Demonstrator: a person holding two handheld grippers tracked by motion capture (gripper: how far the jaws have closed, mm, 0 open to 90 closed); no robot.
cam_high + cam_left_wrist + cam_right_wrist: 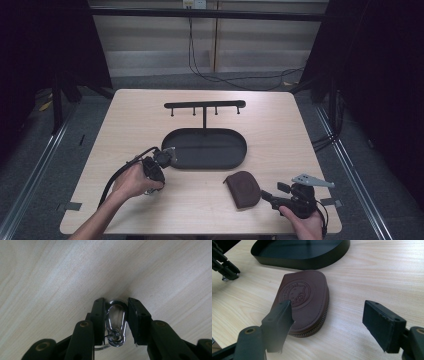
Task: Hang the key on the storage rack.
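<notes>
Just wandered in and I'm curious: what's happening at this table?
A person holds a gripper in each hand over a wooden table. The left gripper has its fingers closed on a small metal carabiner clip, near a black oval tray with a hook rack. The right gripper is open, aimed at a brown leather pouch lying on the table.

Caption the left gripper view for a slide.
Left gripper closed on a silver carabiner clip just above the pale wooden table.
</notes>
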